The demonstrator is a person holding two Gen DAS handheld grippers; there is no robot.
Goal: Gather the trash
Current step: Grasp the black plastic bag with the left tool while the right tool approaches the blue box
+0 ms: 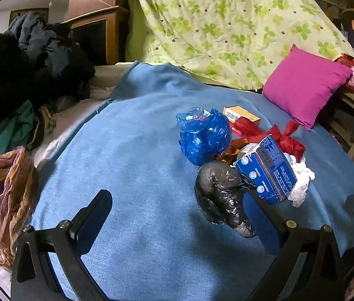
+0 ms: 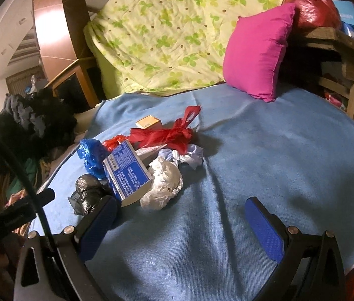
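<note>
Big blue blanket point(image 1: 131, 150) spread over the bed, with a green clover-print quilt point(image 1: 227, 25) heaped at the back and a magenta pillow point(image 1: 304, 85) leaning beside it. Dark pile of clothes point(image 1: 26, 57) off to the left edge.

Trash all bunched in one heap mid-blanket: blue printed box point(image 1: 267, 170) tilted up on its edge, crumpled blue plastic bag point(image 1: 202, 135) just behind it, black plastic bag point(image 1: 222, 195) in front, red plastic bag point(image 1: 277, 135) at the back, white crumpled wrapper point(image 2: 163, 183) touching the box's right side, and a small orange box point(image 1: 242, 115) at the far end.

Left gripper point(image 1: 177, 215) low over the blanket, pointed forward, fingers spread wide, nothing between them. Right-hand pad tucked right against the black bag and under the blue box; left-hand pad point(image 1: 94, 215) out over bare blanket.

Right gripper point(image 2: 184, 223) also hovering low, angled slightly down, fingers wide apart and holding nothing. Its left pad point(image 2: 99, 228) close by the black bag, the right pad point(image 2: 264, 228) well clear on plain blanket.
</note>
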